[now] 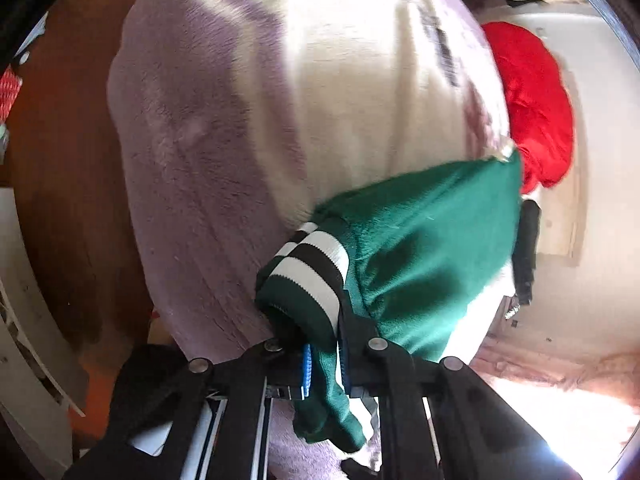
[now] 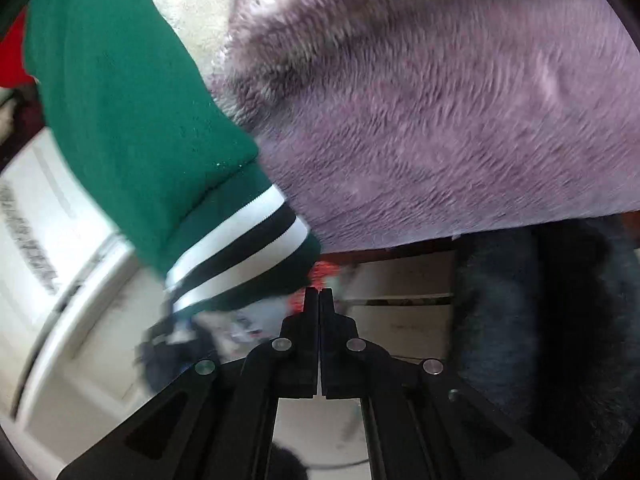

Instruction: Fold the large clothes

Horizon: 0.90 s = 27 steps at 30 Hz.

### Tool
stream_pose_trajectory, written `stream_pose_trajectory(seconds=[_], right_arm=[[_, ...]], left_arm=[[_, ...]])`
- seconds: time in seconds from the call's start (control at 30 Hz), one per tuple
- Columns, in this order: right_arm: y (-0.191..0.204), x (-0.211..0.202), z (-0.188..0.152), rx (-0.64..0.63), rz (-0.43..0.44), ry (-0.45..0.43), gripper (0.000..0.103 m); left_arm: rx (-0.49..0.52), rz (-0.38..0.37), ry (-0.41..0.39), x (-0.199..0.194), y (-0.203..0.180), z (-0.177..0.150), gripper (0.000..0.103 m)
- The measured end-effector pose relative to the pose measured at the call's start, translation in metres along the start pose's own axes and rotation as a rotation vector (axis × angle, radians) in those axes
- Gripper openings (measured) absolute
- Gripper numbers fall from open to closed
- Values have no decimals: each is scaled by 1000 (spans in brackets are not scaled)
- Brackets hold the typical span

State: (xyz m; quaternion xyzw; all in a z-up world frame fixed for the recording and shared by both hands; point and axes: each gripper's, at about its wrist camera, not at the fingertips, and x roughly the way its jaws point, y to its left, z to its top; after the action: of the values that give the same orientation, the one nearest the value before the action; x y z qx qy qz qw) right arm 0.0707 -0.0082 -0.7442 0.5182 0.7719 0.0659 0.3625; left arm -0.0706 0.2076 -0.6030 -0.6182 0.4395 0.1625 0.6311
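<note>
A green garment (image 1: 424, 248) with a black-and-white striped cuff (image 1: 308, 268) lies on a lilac plush blanket (image 1: 208, 140). My left gripper (image 1: 324, 356) is shut on the green cloth just below the cuff, and a fold of it hangs down between the fingers. In the right wrist view the same green sleeve (image 2: 120, 112) and its striped cuff (image 2: 240, 248) hang over the blanket's edge (image 2: 440, 120). My right gripper (image 2: 319, 298) sits just below the cuff, with its jaws pressed together and nothing between them.
A red cloth (image 1: 532, 100) lies on a white surface (image 1: 592, 120) past the blanket's right side. Brown floor (image 1: 60, 160) shows on the left. A white cabinet (image 2: 60, 240) and a dark fuzzy cloth (image 2: 540, 320) flank the right gripper.
</note>
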Motion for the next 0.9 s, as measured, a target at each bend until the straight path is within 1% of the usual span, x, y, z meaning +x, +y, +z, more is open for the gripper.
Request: stream_pose_trajectory(seconds=[0.03,0.07,0.1,0.13,0.17,0.23,0.27,0.3,0.37,0.43,0.47,0.53,0.57,0.63,0.7,0.73,0.77,0.8,0.83,0.87,0.9], right_arm=[[0,-1,1,16,26,-12,1],[-1,-4,6,29,64,-27,6],[-2,-5,11,40,95,-38,27],[-6,-7,14,58,122,-42,44],[-10,-4,21,97,148,-45,63],[-15,10,28,147,179,-42,63],[-14,15,28,157,155,-54,36],[-15,17,24,157,157,-61,6],[-4,18,10,90,77,-76,5],[2,18,-5,60,17,-93,5],[2,18,-5,60,17,-93,4],[1,22,-3,45,-42,-108,4],[-3,28,2,71,-57,-99,4],[-1,38,10,76,-102,-89,4],[9,43,13,42,-140,-64,6],[20,42,15,5,-173,-29,7],[30,38,17,-33,-203,-2,13],[40,33,16,-73,-226,20,25],[50,27,15,-116,-253,42,36],[59,20,13,-161,-282,52,59],[72,9,10,-219,-322,33,68]], left_arm=[[-2,3,6,3,2,3,8],[0,5,8,4,4,4,8],[-1,0,11,4,6,6,8],[3,-4,10,3,6,5,8],[7,-8,12,2,6,4,8],[9,-17,13,0,4,1,8],[5,-24,14,-3,6,0,8],[1,-26,12,-5,7,-1,8],[-4,-35,5,-6,4,-2,8],[0,-35,3,-4,2,-3,8],[6,-29,7,-2,4,-3,8],[8,-13,16,4,8,0,9],[10,-7,19,6,10,0,10],[-20,-18,29,11,18,2,10],[-34,-19,49,7,17,2,14],[-29,1,75,1,12,0,15],[-16,18,89,-6,5,-3,16],[13,52,97,-15,-3,-7,18],[71,124,105,-27,-17,-13,18],[139,192,95,-38,-32,-22,18],[210,267,82,-47,-47,-30,18]])
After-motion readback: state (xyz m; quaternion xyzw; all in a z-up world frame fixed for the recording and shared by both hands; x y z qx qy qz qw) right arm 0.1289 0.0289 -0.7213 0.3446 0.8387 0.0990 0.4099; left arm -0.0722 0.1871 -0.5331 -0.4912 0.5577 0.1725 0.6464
